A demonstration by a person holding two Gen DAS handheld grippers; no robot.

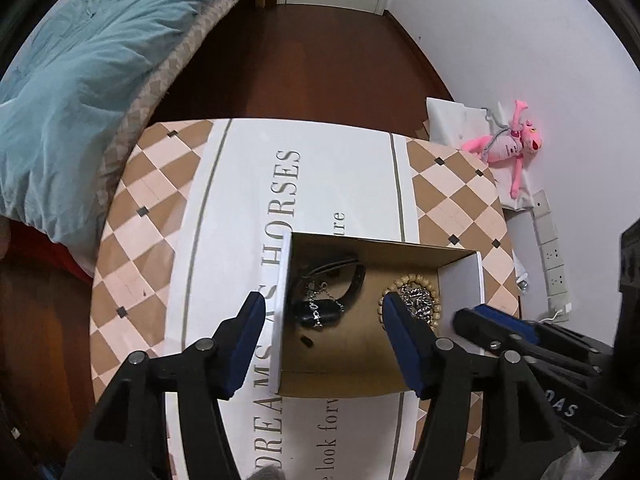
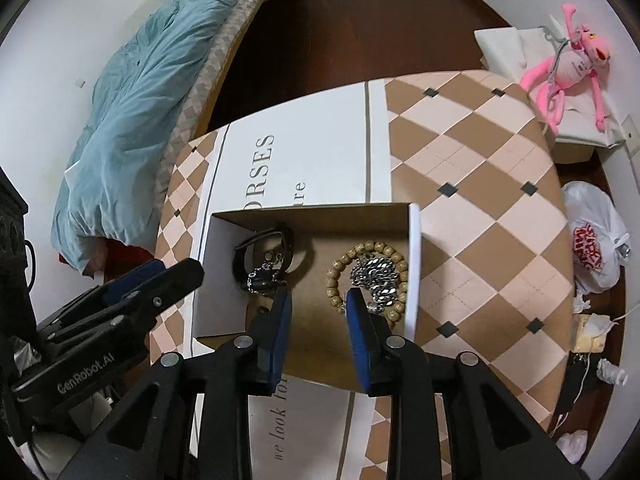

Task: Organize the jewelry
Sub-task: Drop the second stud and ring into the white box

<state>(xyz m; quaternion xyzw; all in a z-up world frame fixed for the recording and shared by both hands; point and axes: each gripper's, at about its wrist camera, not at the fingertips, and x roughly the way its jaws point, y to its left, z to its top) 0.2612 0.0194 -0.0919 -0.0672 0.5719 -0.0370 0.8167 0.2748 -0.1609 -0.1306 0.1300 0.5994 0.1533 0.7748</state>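
on the table [image 2: 480, 184] sits an open box [image 2: 414, 264] with jewelry inside: bead bracelet [image 2: 340, 268] and silver chain [image 2: 376, 272] at right, black band [image 2: 280, 240] and small chain [image 1: 320, 300] at left. left gripper [image 1: 320, 344] jaws apart, straddling the box's left wall. right gripper [image 2: 318, 332] jaws apart, empty, over the box's near edge.

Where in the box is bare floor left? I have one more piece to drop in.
The cardboard box has a bare strip down the middle, between the black band with its small chain and the wooden bead bracelet, widening toward the near edge. The bracelet's ring is crowded with a silver chain.
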